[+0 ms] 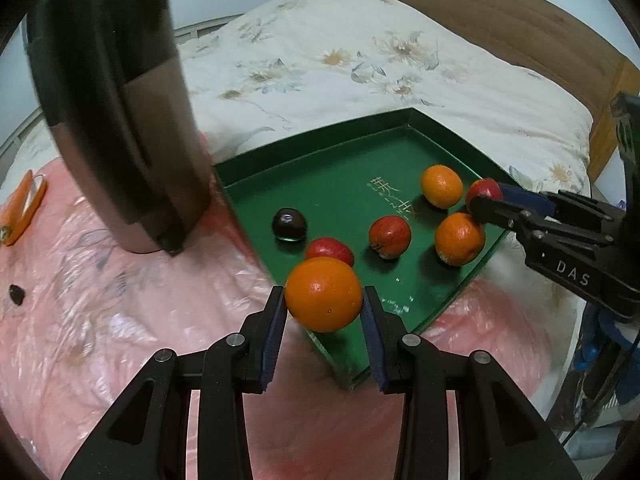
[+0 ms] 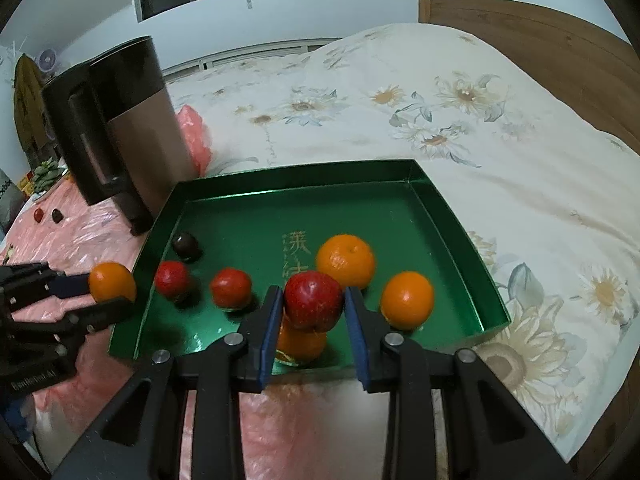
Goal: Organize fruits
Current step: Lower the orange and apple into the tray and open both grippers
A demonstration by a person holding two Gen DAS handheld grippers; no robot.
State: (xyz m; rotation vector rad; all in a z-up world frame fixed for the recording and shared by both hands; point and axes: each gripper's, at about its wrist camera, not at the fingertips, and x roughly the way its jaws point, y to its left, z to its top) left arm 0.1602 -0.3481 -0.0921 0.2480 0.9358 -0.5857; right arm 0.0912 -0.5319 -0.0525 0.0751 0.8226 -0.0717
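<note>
A green tray [image 1: 320, 168] [image 2: 440, 208] lies on the pink-covered surface and holds oranges, red apples and one dark fruit [image 1: 289, 225] [image 2: 185, 245]. My left gripper [image 1: 324, 300] is shut on an orange [image 1: 323, 294] over the tray's near left edge; the same orange [image 2: 112, 282] shows at the left in the right wrist view. My right gripper [image 2: 310, 302] is shut on a red apple [image 2: 313, 300] above the tray's near side, over another orange [image 2: 300, 344]. The apple [image 1: 484, 191] also shows in the left wrist view.
A tall brown-and-black appliance [image 1: 120, 120] [image 2: 116, 128] stands just left of the tray. A bed with a floral quilt [image 2: 440, 100] lies behind. Small dark and red fruits [image 2: 47, 215] lie on the pink cover at far left.
</note>
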